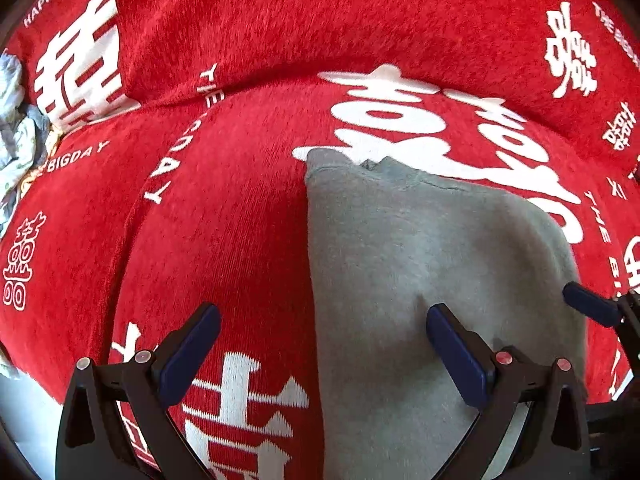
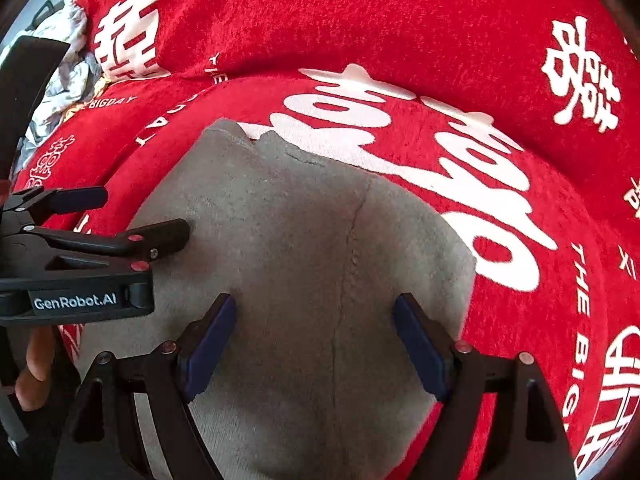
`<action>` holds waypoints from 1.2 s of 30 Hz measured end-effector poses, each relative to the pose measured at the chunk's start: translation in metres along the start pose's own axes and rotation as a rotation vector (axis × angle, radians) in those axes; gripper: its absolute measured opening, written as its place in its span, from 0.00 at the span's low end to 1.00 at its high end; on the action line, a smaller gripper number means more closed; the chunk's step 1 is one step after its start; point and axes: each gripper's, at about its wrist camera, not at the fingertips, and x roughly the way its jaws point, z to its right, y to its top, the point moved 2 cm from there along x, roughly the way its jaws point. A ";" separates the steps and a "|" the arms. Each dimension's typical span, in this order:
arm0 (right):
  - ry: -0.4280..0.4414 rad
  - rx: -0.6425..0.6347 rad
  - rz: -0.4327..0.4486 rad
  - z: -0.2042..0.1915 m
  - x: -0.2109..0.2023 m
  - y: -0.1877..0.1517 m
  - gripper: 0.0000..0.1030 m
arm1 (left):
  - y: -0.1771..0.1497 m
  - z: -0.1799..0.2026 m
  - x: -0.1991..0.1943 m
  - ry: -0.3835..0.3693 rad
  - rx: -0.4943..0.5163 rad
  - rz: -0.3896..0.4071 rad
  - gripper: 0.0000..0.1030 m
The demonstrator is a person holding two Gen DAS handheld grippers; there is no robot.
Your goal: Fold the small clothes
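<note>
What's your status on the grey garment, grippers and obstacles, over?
Left gripper open, right gripper open, neither gripping. Grey garment lying flat on red cover. Nothing blocking; crumpled clothes far left.

We read "GenRobot.AI" [image 2: 75, 302] in white on the black body of the left tongs [image 2: 120, 216]. On the red cover [image 1: 260, 12] white print gave "BIGDAY" [image 1: 76, 156], part of "HAPPY" [image 1: 42, 2], "THE" [image 1: 208, 80] and large double-happiness characters [image 1: 80, 60]; along its right edge we read "THE BIG" [image 2: 580, 308].
</note>
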 end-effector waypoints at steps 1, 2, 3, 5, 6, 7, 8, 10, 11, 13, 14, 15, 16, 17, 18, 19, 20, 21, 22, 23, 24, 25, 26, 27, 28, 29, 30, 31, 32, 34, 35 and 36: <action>0.002 -0.003 -0.003 -0.001 0.000 -0.004 0.82 | -0.003 0.001 -0.001 0.005 0.011 0.000 1.00; -0.004 -0.012 -0.011 -0.002 0.000 -0.010 0.82 | -0.006 0.002 -0.001 0.009 0.018 -0.003 1.00; -0.008 -0.017 -0.007 -0.002 0.000 -0.013 0.81 | -0.010 0.002 -0.001 0.010 0.023 -0.003 1.00; -0.009 -0.015 0.006 -0.002 -0.004 -0.020 0.82 | -0.015 0.001 -0.003 0.001 0.020 -0.005 1.00; -0.009 -0.011 0.006 -0.002 -0.005 -0.022 0.81 | -0.019 0.000 -0.005 -0.006 0.016 -0.005 1.00; -0.010 -0.009 0.009 -0.002 -0.007 -0.024 0.81 | -0.021 0.000 -0.006 -0.010 0.016 -0.005 1.00; -0.010 -0.008 0.010 -0.002 -0.009 -0.027 0.82 | -0.023 0.000 -0.008 -0.011 0.019 -0.005 1.00; -0.014 -0.012 0.010 -0.002 -0.012 -0.032 0.82 | -0.028 0.001 -0.010 -0.011 0.027 -0.004 1.00; -0.018 -0.017 0.010 -0.003 -0.013 -0.034 0.81 | -0.030 0.001 -0.010 -0.012 0.028 -0.005 1.00; -0.020 -0.018 0.012 -0.003 -0.015 -0.039 0.82 | -0.035 0.002 -0.011 -0.016 0.029 -0.008 1.00; -0.020 -0.015 0.011 -0.003 -0.016 -0.040 0.82 | -0.036 0.001 -0.011 -0.019 0.030 -0.008 1.00; -0.019 -0.012 0.012 -0.003 -0.017 -0.042 0.82 | -0.039 0.001 -0.011 -0.021 0.031 -0.009 1.00; -0.019 -0.011 0.013 -0.002 -0.017 -0.043 0.82 | -0.040 0.001 -0.011 -0.023 0.031 -0.009 1.00; -0.020 -0.009 0.013 -0.002 -0.018 -0.045 0.82 | -0.042 0.001 -0.011 -0.025 0.030 -0.010 1.00; -0.021 -0.008 0.014 -0.002 -0.018 -0.046 0.82 | -0.044 0.001 -0.012 -0.028 0.028 -0.011 1.00; -0.023 -0.008 0.015 -0.002 -0.019 -0.048 0.82 | -0.046 0.001 -0.012 -0.030 0.026 -0.011 1.00; -0.024 -0.008 0.017 -0.002 -0.019 -0.049 0.82 | -0.047 0.001 -0.013 -0.033 0.023 -0.012 1.00; -0.025 -0.008 0.017 -0.002 -0.020 -0.051 0.82 | -0.049 0.001 -0.013 -0.036 0.021 -0.013 1.00; -0.027 -0.009 0.018 -0.002 -0.020 -0.052 0.82 | -0.051 0.001 -0.013 -0.040 0.020 -0.015 1.00; -0.032 -0.012 0.017 -0.001 -0.021 -0.055 0.82 | -0.052 0.000 -0.014 -0.042 0.019 -0.015 1.00; -0.035 -0.014 0.016 -0.001 -0.021 -0.057 0.82 | -0.054 0.000 -0.015 -0.046 0.018 -0.017 1.00; -0.038 -0.017 0.013 0.000 -0.022 -0.060 0.82 | -0.056 0.000 -0.016 -0.047 0.019 -0.018 1.00; -0.037 -0.016 0.010 0.001 -0.022 -0.062 0.82 | -0.057 0.000 -0.018 -0.047 0.022 -0.018 1.00; -0.034 -0.013 0.005 0.002 -0.023 -0.065 0.82 | -0.059 0.000 -0.022 -0.045 0.024 -0.017 1.00; -0.034 -0.008 -0.003 0.002 -0.025 -0.067 0.82 | -0.061 0.000 -0.025 -0.046 0.026 -0.012 1.00; -0.036 -0.002 -0.013 0.004 -0.027 -0.070 0.82 | -0.063 0.001 -0.031 -0.052 0.030 -0.004 1.00; -0.041 0.001 -0.021 0.005 -0.031 -0.073 0.82 | -0.065 0.002 -0.036 -0.059 0.038 0.005 1.00; -0.046 -0.002 -0.020 0.004 -0.034 -0.075 0.82 | -0.066 0.003 -0.040 -0.061 0.045 0.010 1.00; -0.055 -0.011 -0.016 0.003 -0.038 -0.077 0.82 | -0.067 0.004 -0.043 -0.059 0.051 0.016 1.00; -0.079 -0.037 -0.009 -0.001 -0.045 -0.080 0.82 | -0.069 0.007 -0.049 -0.061 0.060 0.026 1.00; -0.090 -0.047 -0.004 -0.003 -0.048 -0.080 0.82 | -0.070 0.008 -0.050 -0.062 0.059 0.025 1.00; -0.100 -0.054 -0.001 -0.004 -0.052 -0.079 0.82 | -0.071 0.009 -0.051 -0.064 0.056 0.021 1.00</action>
